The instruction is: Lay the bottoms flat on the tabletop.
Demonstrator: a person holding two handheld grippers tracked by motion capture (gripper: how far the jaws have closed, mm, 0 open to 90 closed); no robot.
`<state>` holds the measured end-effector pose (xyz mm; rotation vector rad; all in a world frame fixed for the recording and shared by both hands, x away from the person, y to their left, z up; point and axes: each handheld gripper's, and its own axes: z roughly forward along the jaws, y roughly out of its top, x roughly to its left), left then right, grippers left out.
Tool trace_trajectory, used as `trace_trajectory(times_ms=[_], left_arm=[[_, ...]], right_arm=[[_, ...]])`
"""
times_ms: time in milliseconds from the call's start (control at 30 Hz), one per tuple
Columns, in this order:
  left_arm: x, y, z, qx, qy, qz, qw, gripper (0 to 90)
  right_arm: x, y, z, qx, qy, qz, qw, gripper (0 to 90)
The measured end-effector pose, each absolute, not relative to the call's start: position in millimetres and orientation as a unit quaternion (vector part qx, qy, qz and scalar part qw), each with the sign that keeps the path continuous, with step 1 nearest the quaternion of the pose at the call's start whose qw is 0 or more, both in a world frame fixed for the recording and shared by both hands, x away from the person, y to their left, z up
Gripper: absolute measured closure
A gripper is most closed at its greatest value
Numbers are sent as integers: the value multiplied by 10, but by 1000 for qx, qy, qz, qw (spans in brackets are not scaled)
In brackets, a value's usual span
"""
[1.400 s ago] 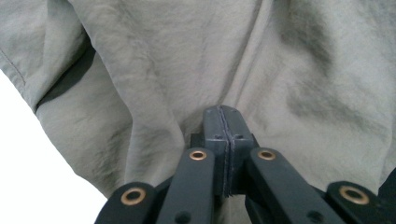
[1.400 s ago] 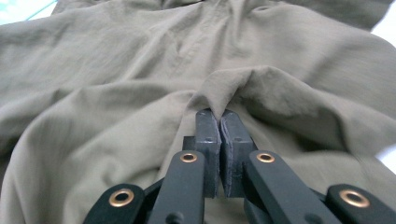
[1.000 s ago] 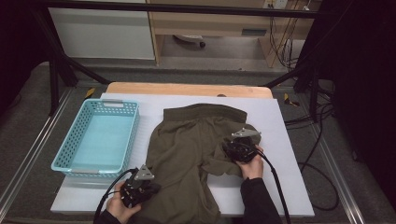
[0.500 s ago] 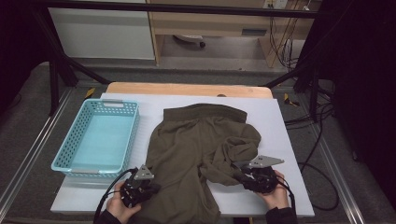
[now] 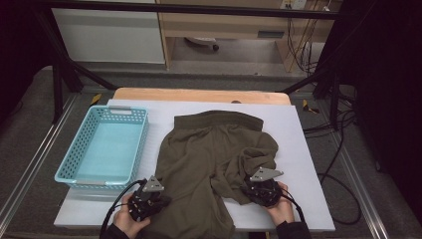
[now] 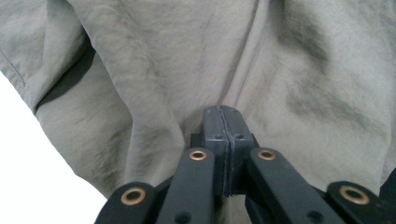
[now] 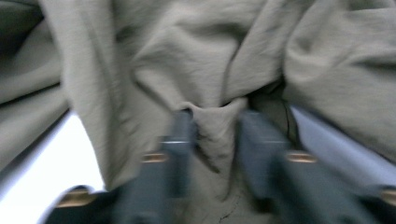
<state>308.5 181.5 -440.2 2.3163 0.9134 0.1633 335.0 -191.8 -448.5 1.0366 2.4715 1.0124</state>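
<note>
— Looking at the basket [image 5: 102, 149] first: what do you have in it?

— Nothing of yours lies in it. The light blue basket sits at the left of the high view on the white table [image 5: 303, 149], and only its pale bottom shows through the perforated walls. It stands just beside the shirt's left edge.

— And the shirt [image 5: 209, 159]?

— The olive shirt lies spread across the middle of the table, collar toward the top of the frame, lower edge running off the bottom between your two hands. Its right side is bunched into folds toward the lower right.

— How is my left gripper [image 6: 223, 140]?

— At the lower left of the high view, on the shirt's lower left corner. In the left gripper view your jaws are pressed together, the two pads meeting with only a thin seam between them, and the cloth lies right against their tips. Whether a layer is caught in that seam I cannot tell.

— And the right gripper [image 7: 217, 126]?

— At the lower right, at the bunched folds. Your jaws have just been closing, and in the blurred right gripper view a fold of the shirt stands between them with the pads against it on both sides, so you are pinching the cloth there.
</note>
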Motion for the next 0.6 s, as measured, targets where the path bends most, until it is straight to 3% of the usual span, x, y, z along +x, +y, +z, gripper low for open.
trace_trajectory(times_ms=[100,267,433,533,600], left_arm=[[3083,1814,-4402,880,347,62,318,890],[3084,1815,-4403,879,349,62,318,890],[3081,1815,-4403,879,349,62,318,891],[3083,1816,-4404,879,350,61,319,891],[3084,1818,-4403,879,349,61,319,890]], right_arm=[[3288,-1925,-4406,371,852,357,100,875],[3055,-1812,-4267,359,849,383,54,873],[2958,-1537,-4387,361,856,370,20,848],[2981,-1586,-4389,359,851,383,23,749],[2964,-1721,-4308,363,836,409,44,628]])
